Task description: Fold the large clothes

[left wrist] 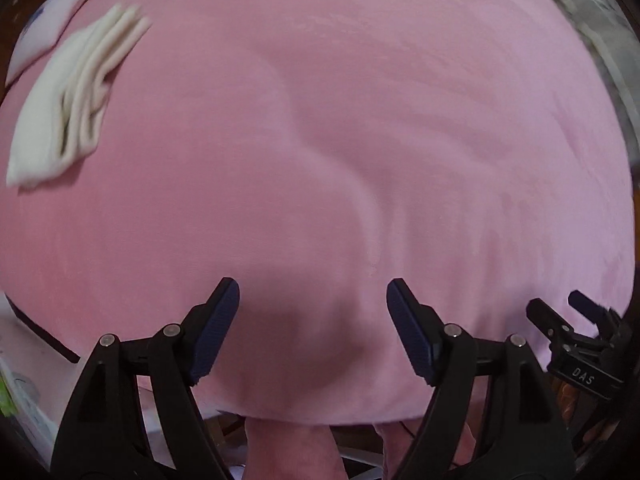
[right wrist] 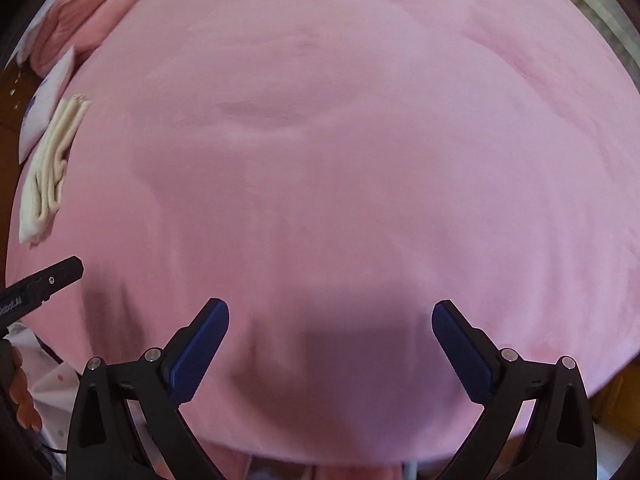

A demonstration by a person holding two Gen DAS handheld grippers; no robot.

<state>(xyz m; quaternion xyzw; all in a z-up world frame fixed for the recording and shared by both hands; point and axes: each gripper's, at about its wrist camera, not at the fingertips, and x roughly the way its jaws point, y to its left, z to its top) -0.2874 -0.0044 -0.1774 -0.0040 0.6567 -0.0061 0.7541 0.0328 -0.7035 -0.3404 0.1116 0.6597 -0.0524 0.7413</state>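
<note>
Fingers of the left gripper (left wrist: 313, 330) stand apart with nothing between the blue pads (left wrist: 218, 330), poised over the pink cloth (left wrist: 340, 140); the right gripper (right wrist: 330, 350) is spread wider, likewise empty, above the near part of the same cloth. Each tool appears at the edge of the other's view, so the two hang side by side. The cloth lies spread broad and nearly flat, with shallow creases across its middle, its near edge falling just below the fingers. A folded white cloth (left wrist: 66, 108) rests on its far left part, beside a pale cushion (left wrist: 52, 24). Judged stage: between grasps, no fold in hand. The next move calls for both grippers to pinch an edge or corners evenly.
</note>
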